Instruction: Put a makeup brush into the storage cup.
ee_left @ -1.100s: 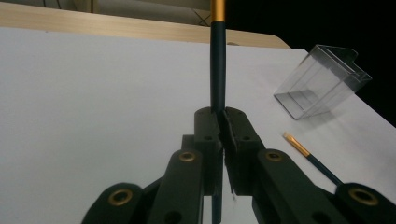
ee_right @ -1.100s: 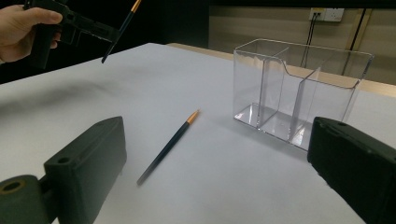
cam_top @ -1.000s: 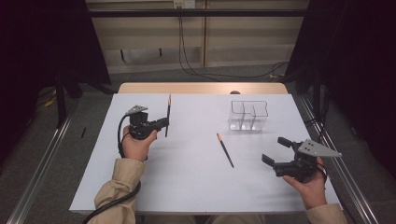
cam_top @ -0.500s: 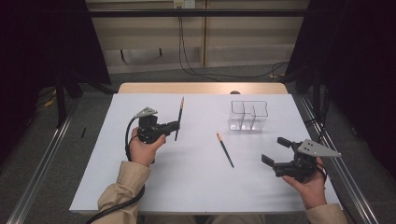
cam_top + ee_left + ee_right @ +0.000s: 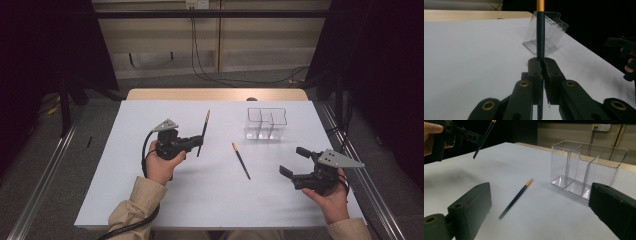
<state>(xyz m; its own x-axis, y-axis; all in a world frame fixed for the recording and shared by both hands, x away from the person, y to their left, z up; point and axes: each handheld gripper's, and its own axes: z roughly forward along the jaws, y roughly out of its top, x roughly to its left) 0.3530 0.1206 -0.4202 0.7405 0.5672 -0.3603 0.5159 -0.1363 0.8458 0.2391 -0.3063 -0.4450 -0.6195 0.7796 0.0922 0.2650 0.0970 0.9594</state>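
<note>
My left gripper (image 5: 198,142) (image 5: 542,65) is shut on a dark pencil with an orange end (image 5: 203,132) (image 5: 540,35), held upright above the white table sheet, left of centre. It also shows in the right gripper view, the pencil (image 5: 484,138) slanting from the jaws. A second dark pencil (image 5: 241,160) (image 5: 515,198) lies flat on the sheet in the middle. A clear plastic divided holder (image 5: 265,123) (image 5: 586,168) (image 5: 547,35) stands at the back right. My right gripper (image 5: 295,161) hangs open near the right front, nothing between its jaws.
The white sheet (image 5: 150,200) covers the table up to a wooden strip (image 5: 215,94) at the far edge. Metal rails (image 5: 45,175) run along both sides. Cables (image 5: 200,60) hang on the floor behind.
My left gripper has moved to the right with its pencil, closer to the middle of the table. The right gripper and the lying pencil have stayed put.
</note>
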